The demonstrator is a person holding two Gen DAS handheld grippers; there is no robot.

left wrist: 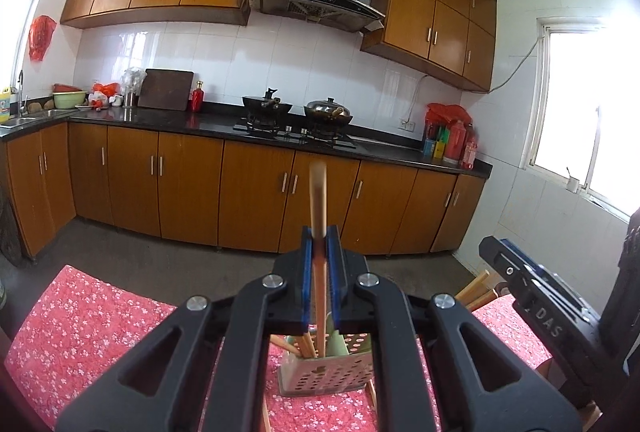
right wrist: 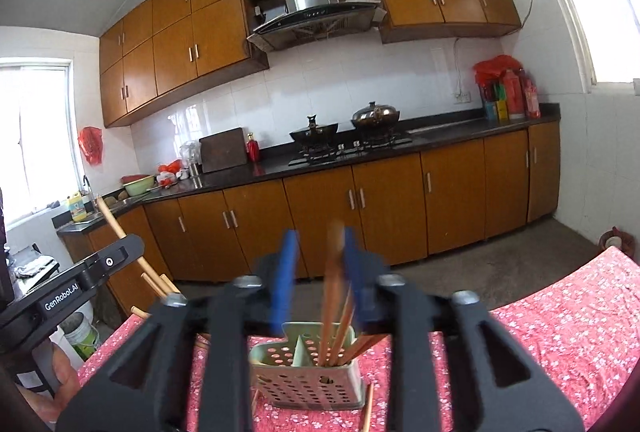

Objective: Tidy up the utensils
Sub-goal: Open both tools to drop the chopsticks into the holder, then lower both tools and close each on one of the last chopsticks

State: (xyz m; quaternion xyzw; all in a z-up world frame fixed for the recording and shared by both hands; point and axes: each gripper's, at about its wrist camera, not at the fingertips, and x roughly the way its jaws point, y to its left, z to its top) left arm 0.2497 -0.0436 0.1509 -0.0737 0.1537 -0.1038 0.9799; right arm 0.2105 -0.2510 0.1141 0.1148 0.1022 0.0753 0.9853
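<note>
A pale green perforated utensil holder stands on the red flowered tablecloth and holds several wooden chopsticks. My left gripper is shut on one upright chopstick, whose lower end reaches into the holder. In the right wrist view the holder has chopsticks in its right compartment. My right gripper is open above it, blurred, with a chopstick standing between its blue pads, free of them. The left gripper also shows in the right wrist view, at the left edge.
Loose chopsticks lie on the cloth beside the holder. More chopstick ends stick up at the table's far edge. Beyond the table lie bare floor and kitchen cabinets with a stove and pots.
</note>
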